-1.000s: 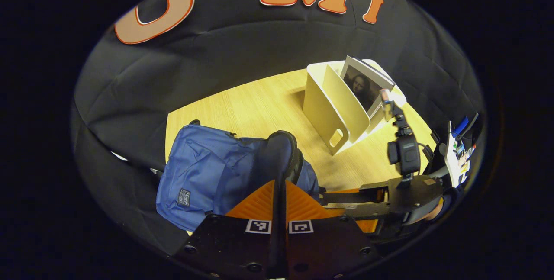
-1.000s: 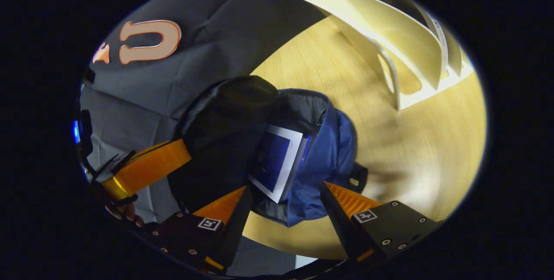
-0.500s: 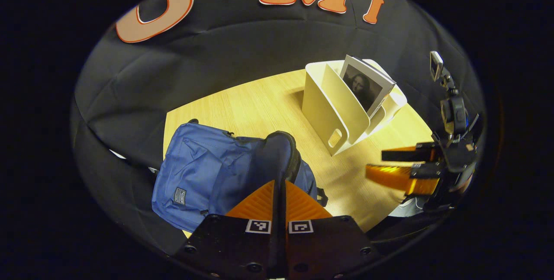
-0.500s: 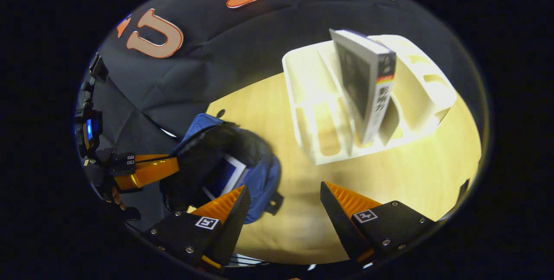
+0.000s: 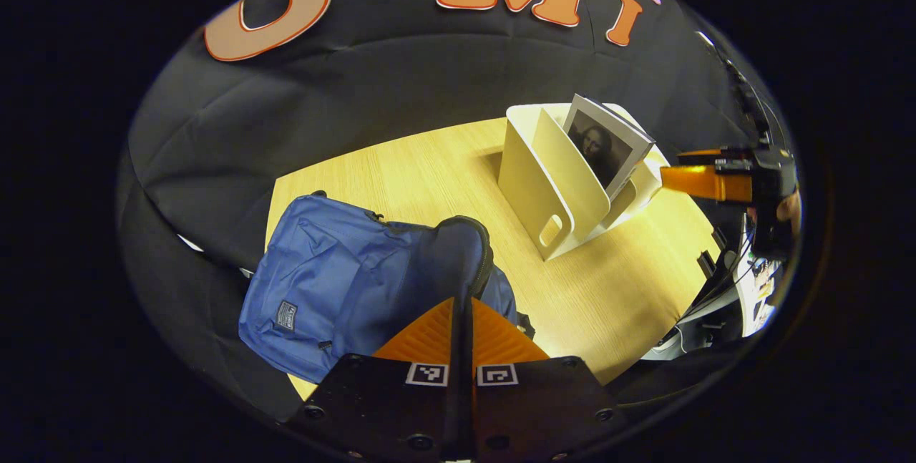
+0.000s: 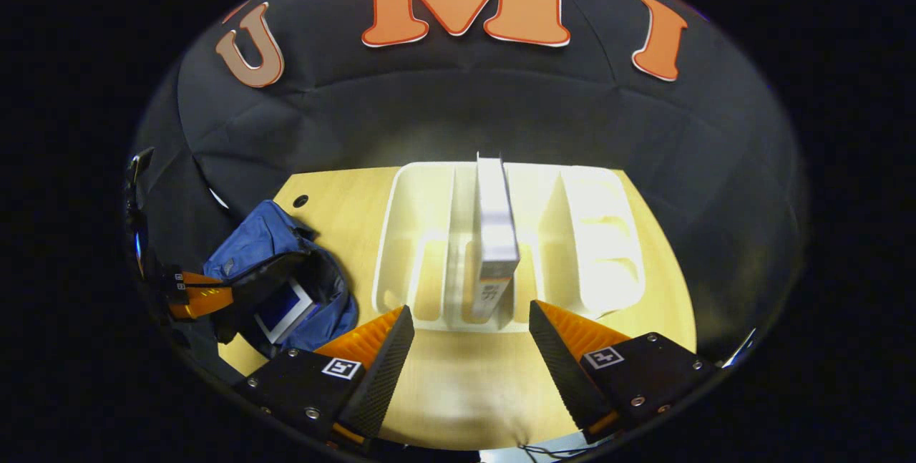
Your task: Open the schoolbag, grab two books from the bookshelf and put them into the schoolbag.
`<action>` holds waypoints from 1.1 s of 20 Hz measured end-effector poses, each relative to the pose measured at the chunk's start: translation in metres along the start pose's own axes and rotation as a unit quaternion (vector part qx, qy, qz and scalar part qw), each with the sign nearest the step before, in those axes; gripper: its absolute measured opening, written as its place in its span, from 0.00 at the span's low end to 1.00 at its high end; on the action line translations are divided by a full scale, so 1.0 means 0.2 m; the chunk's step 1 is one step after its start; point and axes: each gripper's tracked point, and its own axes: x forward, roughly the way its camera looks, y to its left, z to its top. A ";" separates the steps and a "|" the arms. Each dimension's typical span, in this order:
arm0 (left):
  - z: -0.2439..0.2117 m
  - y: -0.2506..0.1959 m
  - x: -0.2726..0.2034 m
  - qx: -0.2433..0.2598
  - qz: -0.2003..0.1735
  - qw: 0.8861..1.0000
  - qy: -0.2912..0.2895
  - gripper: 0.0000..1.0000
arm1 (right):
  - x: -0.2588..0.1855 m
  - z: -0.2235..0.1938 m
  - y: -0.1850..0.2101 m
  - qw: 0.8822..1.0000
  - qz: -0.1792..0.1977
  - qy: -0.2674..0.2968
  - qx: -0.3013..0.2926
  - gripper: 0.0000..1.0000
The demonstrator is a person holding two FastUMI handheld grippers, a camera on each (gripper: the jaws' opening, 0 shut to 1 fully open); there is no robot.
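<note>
Left gripper pinches the bag flap at the table's near-left corner to keep its mouth open, one book already inside, while the right gripper, spread empty, lines up on the book upright in the far-edge shelf.

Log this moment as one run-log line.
stage: second book pickup | left gripper: shut on schoolbag flap | right gripper: open, facing book in bookshelf | first book: in bag
</note>
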 end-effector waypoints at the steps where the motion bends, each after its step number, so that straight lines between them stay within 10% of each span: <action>1: 0.00 0.00 0.00 -0.002 0.002 1.000 -0.002 0.01 | 0.04 0.05 -0.02 1.000 0.000 -0.001 -0.009 0.97; 13: -0.01 0.02 -0.03 -0.025 0.020 0.999 -0.005 0.01 | 0.46 0.32 -0.11 0.994 -0.005 0.096 -0.060 0.91; 22: -0.08 0.13 -0.11 -0.036 0.053 0.998 0.006 0.01 | 0.68 0.19 -0.09 0.981 -0.010 0.175 -0.084 0.53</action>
